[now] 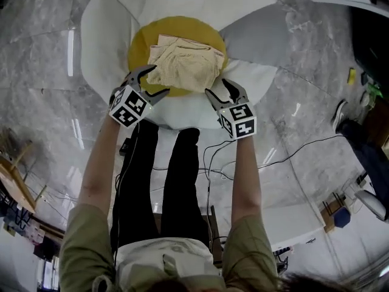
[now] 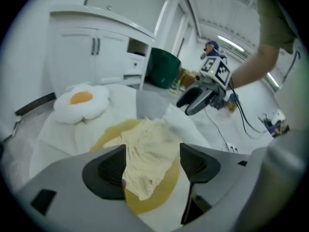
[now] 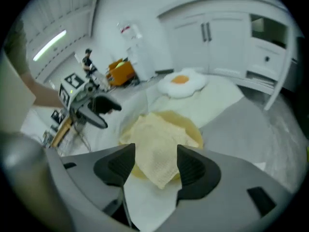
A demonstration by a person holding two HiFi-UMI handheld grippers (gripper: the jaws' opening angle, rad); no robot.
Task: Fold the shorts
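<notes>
Pale yellow shorts [image 1: 182, 62] lie folded in a crumpled bundle on the yellow yolk [image 1: 141, 44] of a large fried-egg-shaped cushion. My left gripper [image 1: 159, 79] hovers at the bundle's near left edge, open and empty. At the near right edge my right gripper [image 1: 217, 87] is also open and empty. In the left gripper view the shorts [image 2: 149, 151] show between and beyond the spread jaws of the left gripper [image 2: 152, 166]. The right gripper view shows the shorts [image 3: 157, 144] the same way past the right gripper [image 3: 155, 166]. Neither gripper touches the cloth.
The cushion's white rim [image 1: 103, 29] and a grey petal [image 1: 255, 38] surround the yolk. A small egg-shaped pillow [image 2: 82, 103] lies behind. White cabinets [image 2: 91, 52] and a green bin [image 2: 164, 66] stand beyond. Cables [image 1: 285, 157] run over the marble floor by my legs.
</notes>
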